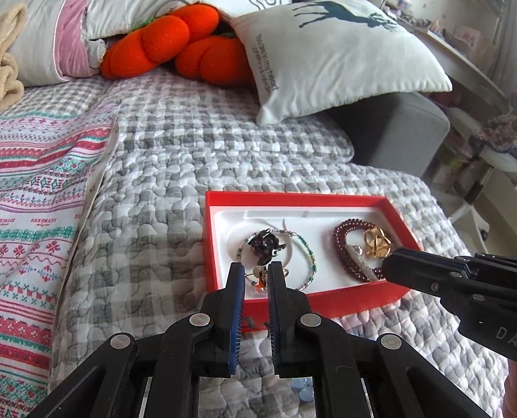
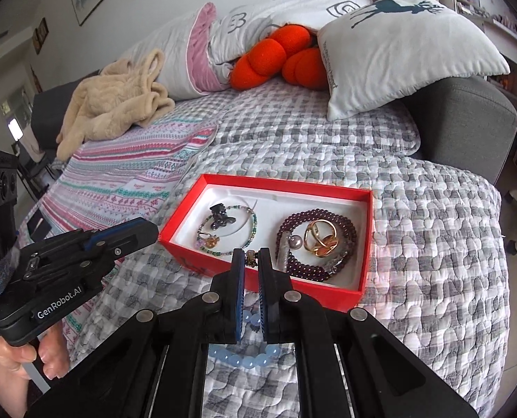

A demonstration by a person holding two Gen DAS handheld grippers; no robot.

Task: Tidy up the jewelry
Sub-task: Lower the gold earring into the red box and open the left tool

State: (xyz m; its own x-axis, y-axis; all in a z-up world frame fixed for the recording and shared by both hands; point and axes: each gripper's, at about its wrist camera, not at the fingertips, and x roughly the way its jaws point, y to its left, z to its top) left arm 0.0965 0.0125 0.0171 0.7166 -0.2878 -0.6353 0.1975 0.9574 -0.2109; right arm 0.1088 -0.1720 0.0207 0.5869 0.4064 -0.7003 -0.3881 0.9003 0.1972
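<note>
Fingers of both the left gripper (image 1: pixel 256 267) and the right gripper (image 2: pixel 251 255) are clenched on nothing above the red box (image 2: pixel 364 244) of jewelry, a pale blue bead bracelet (image 2: pixel 248 357) lying outside it on the checked quilt (image 2: pixel 432 244).

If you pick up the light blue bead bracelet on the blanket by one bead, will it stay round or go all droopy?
The light blue bead bracelet would probably droop, since it looks like separate round beads on a string. Its smooth, glossy beads may slip between the right gripper pads. On the puffy quilt it likely won't roll far.
</note>
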